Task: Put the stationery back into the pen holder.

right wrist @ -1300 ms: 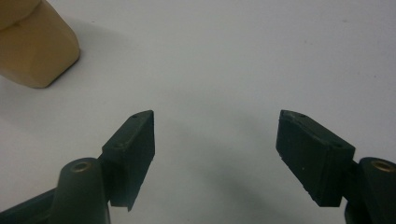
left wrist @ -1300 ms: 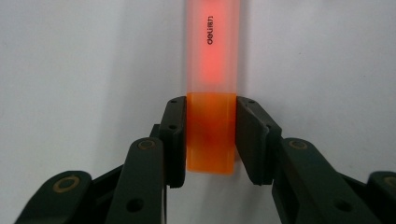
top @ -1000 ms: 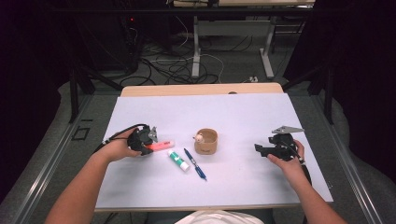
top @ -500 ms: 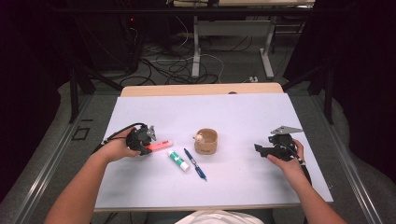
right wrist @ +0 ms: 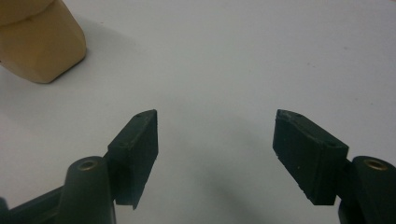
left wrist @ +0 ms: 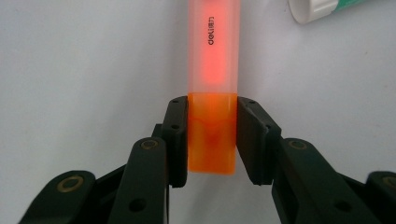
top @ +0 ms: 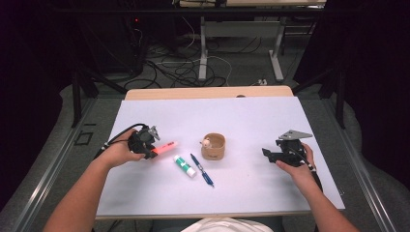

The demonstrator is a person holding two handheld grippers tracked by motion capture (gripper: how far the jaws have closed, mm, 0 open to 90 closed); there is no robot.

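Highlighter (left wrist: 213,84), one orange pen with a translucent barrel and a solid orange cap, lay on the white surface (top: 251,116) just left of the single tan cup (top: 213,146). The left tool (left wrist: 212,135) clamped its cap. One glue stick (top: 185,166) and one blue pen (top: 202,170) lay near the cup. The right tool (right wrist: 215,154), jaws wide but just narrowing, held nothing.

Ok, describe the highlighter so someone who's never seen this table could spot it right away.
On the white table, look left of the tan cup in the middle. The highlighter lies there, its orange cap end clamped in the left gripper. Unlike the glue stick and blue pen nearby, it glows orange-pink.
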